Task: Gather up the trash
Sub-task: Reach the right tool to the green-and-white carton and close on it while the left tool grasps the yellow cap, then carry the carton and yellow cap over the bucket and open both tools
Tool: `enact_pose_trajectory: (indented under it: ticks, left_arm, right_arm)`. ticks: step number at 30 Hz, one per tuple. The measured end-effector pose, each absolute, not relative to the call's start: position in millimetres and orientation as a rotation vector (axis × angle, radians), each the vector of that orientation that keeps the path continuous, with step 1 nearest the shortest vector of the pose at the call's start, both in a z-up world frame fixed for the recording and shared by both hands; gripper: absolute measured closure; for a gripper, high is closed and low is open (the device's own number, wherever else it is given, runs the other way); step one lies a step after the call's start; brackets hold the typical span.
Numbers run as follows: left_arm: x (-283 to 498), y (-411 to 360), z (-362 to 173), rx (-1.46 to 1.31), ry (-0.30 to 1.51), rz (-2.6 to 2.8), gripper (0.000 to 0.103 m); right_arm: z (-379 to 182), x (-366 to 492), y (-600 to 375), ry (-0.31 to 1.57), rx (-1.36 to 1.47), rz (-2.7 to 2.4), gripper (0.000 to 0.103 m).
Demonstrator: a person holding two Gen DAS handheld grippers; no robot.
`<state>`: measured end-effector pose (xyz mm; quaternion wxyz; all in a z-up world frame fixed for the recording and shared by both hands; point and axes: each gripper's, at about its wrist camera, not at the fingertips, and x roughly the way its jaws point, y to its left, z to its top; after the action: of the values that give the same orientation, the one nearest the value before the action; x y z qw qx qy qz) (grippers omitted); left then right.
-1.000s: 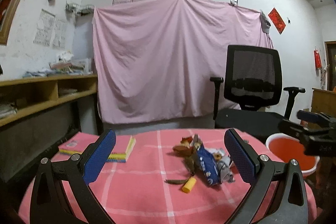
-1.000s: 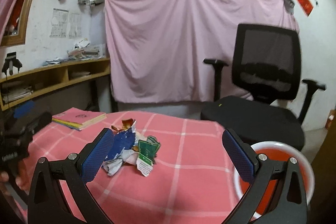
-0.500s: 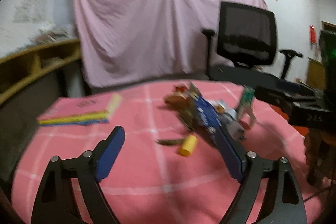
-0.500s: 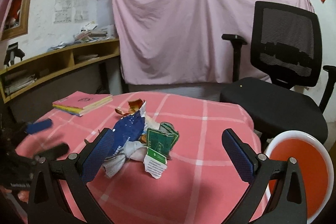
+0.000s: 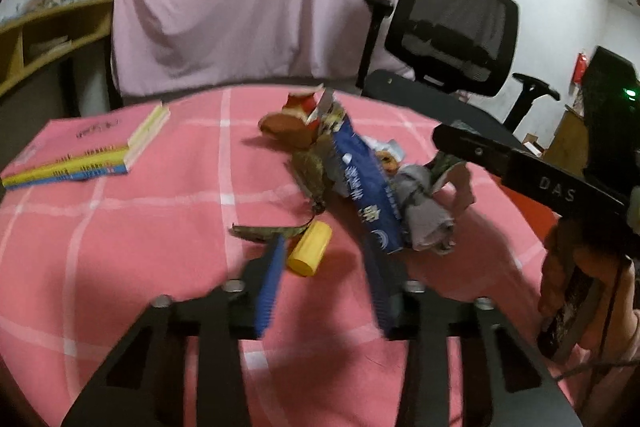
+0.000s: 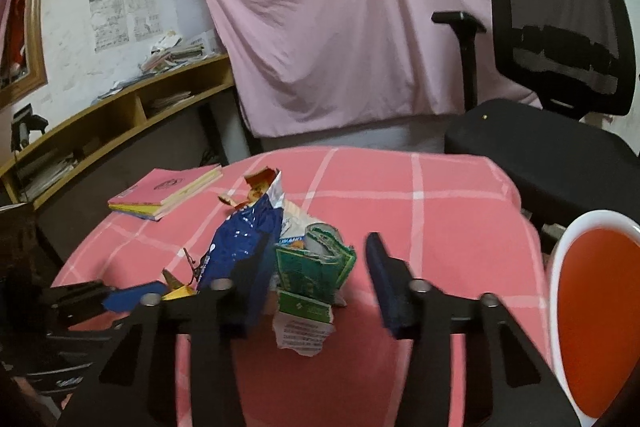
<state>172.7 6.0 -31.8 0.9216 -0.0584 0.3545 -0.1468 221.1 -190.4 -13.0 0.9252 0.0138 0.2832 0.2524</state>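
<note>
Both grippers have dropped toward the trash since the earlier frames, and their jaws are closing.

Left wrist view: the left gripper brackets a small yellow plastic cylinder without pressing it, so it is released. A crumpled blue foil wrapper lies to the right, beside grey crumpled paper. Bare pink checked tablecloth lies left; stacked pink books occupy the far left edge.

Right wrist view: the right gripper straddles a green-and-white torn carton; pad contact cannot be confirmed. Open cloth lies right, up to the table edge and a white-rimmed orange bin.
</note>
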Motion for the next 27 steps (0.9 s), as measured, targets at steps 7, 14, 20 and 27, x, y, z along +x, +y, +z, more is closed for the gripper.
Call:
enact_pose_trajectory:
  ticks: [7,14,20,27]
  left_arm:
    - [173.4,5.0,-31.6,-0.102,0.749,-0.297,0.09]
    - [151.0,-5.0,-26.3,-0.045,0.655,-0.287,0.091]
    - [123.9,-12.7,-21.2,-0.036,0.544,-0.276,0.091]
    - [96.5,-21.9,15.5,-0.096,0.35,-0.254,0.091]
  right_arm:
    - [-12.8,209.7,-192.3,0.56,0.016,0.523,0.08]
    - [0.2,184.0,-209.5,0.439,0.048,0.512,0.081]
    - [11.6,162.0,-229.3,0.305,0.08,0.508,0.081]
    - [28.3,138.7,-254.0,0.124,0.033,0.434,0.081]
